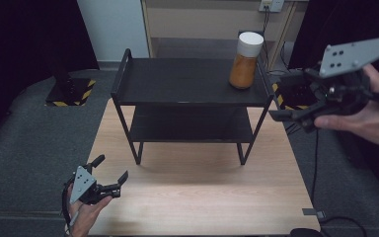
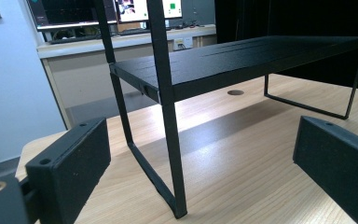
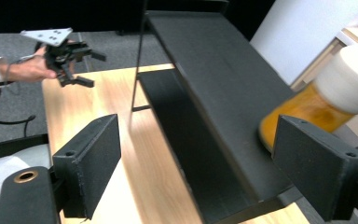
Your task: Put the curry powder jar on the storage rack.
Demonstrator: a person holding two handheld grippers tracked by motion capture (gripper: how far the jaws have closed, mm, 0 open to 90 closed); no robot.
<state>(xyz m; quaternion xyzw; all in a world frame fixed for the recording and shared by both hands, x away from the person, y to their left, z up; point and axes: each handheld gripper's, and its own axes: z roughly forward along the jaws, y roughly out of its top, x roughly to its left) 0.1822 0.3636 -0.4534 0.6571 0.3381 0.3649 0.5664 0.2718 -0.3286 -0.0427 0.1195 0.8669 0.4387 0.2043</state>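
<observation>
A black two-tier shelf (image 1: pixel 187 81) stands on the far half of a wooden table (image 1: pixel 197 197). At the right end of its top tier stands a jar (image 1: pixel 245 61) with orange contents and a white lid. My left gripper (image 1: pixel 111 168) rests low at the table's near left corner, open and holding nothing, facing the shelf's (image 2: pixel 242 58) left leg. My right gripper (image 1: pixel 291 101) is held in the air off the shelf's right end, open and holding nothing. Along its jaws I see the shelf (image 3: pixel 214 79), with the jar (image 3: pixel 317 107) close beside the right-hand jaw. The left gripper (image 3: pixel 70 58) shows farther off.
Dark grey floor surrounds the table. A stand base (image 1: pixel 69 91) with yellow-black tape sits on the floor at the back left. A wooden cabinet (image 1: pixel 202 19) stands behind the shelf. A cable (image 1: pixel 316 168) trails down past the table's right edge.
</observation>
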